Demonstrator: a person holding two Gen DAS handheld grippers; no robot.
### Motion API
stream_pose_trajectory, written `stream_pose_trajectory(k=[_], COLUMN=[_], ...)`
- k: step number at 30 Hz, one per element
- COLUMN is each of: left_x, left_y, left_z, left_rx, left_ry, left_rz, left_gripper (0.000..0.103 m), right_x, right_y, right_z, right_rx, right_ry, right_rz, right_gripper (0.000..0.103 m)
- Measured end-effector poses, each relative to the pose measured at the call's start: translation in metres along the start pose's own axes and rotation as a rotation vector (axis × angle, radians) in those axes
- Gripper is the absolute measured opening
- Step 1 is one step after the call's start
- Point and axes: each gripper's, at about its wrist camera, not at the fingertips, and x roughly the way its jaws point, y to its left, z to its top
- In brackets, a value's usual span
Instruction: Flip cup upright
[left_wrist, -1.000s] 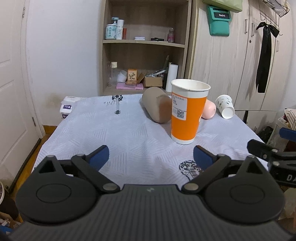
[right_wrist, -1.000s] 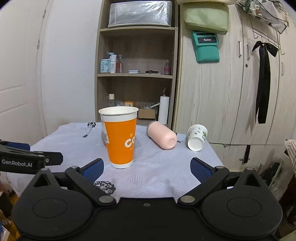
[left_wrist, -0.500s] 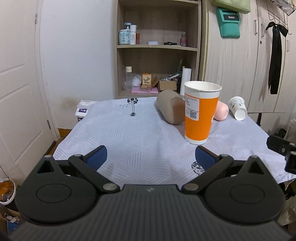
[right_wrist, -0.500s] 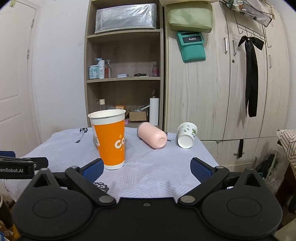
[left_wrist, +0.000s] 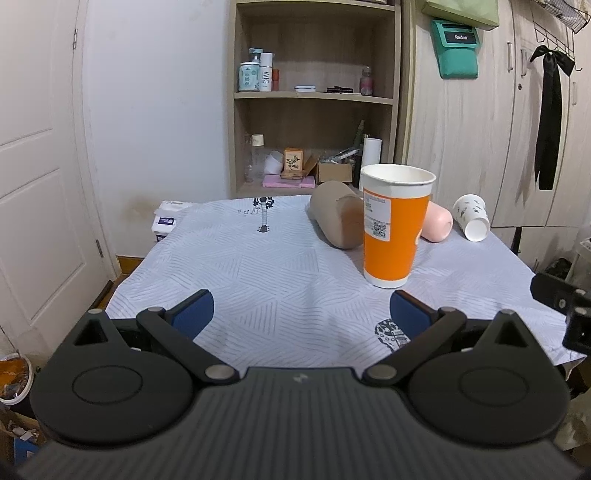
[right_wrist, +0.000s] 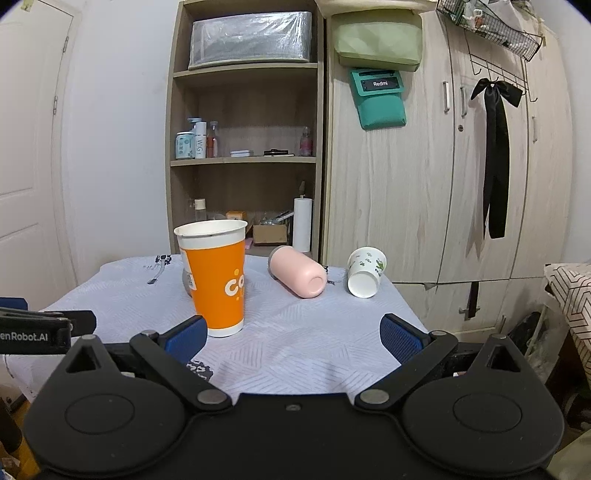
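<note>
An orange paper cup (left_wrist: 393, 225) (right_wrist: 216, 277) stands upright on the white tablecloth (left_wrist: 258, 266). Behind it a brown cup (left_wrist: 336, 218) lies on its side. A pink cup (left_wrist: 437, 221) (right_wrist: 299, 271) and a small white patterned paper cup (left_wrist: 471, 218) (right_wrist: 365, 271) also lie on their sides. My left gripper (left_wrist: 301, 314) is open and empty, near the table's front edge. My right gripper (right_wrist: 291, 338) is open and empty, short of the orange cup.
A wooden shelf (left_wrist: 314, 96) with bottles and boxes stands behind the table, beside wooden cupboards (right_wrist: 443, 166). A white door (left_wrist: 37, 166) is at the left. A tissue pack (left_wrist: 164, 223) lies at the table's far left corner.
Both grippers have pulled back from the table and risen slightly; the cups look smaller and farther. The orange cup stays upright, the other cups have not moved.
</note>
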Motion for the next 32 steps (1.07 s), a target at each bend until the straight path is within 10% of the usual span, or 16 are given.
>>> stream_pose_trajectory(k=[32], left_x=[-0.007], left_y=[0.0003], left_z=[0.0005], left_rx=[0.018], left_ry=[-0.025], left_rz=[0.06], left_gripper=[0.103], right_x=[0.0007], right_y=[0.0011], right_z=[-0.001], right_rx=[-0.012], right_ry=[0.028], right_rz=[-0.015], right_gripper=[0.102])
